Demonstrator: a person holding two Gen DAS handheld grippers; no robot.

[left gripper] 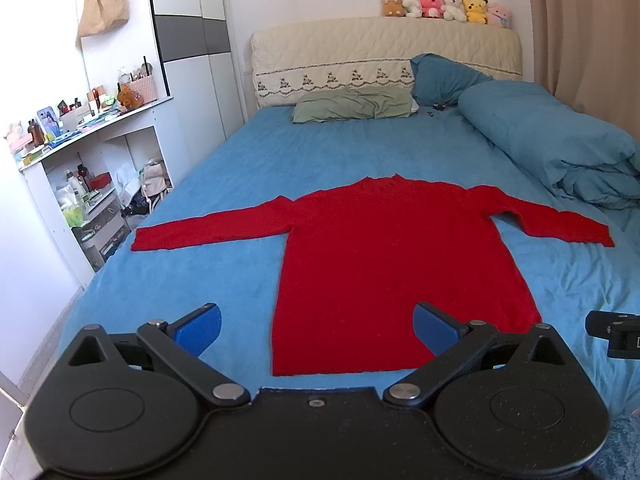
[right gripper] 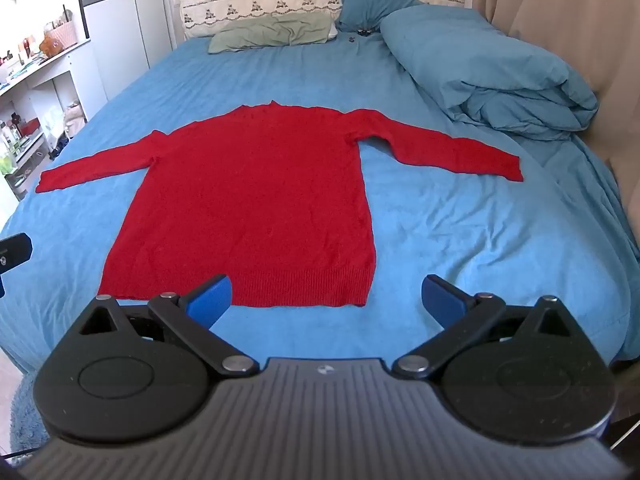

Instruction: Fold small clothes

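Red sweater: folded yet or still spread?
Spread. The red sweater lies flat on the blue bedsheet, both sleeves stretched out sideways, hem straight, no layer doubled over. Neither gripper holds it.

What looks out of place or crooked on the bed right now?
Little stands out. The red sweater lies flat and unfolded, sleeves spread. A few small dark items lie loose on the sheet by the pillows; too small to identify.

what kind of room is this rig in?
Almost certainly a home bedroom. A red sweater lies spread flat on a bed with a blue sheet, pillows at a quilted headboard topped with plush toys, and a cluttered white shelf unit stands beside it.
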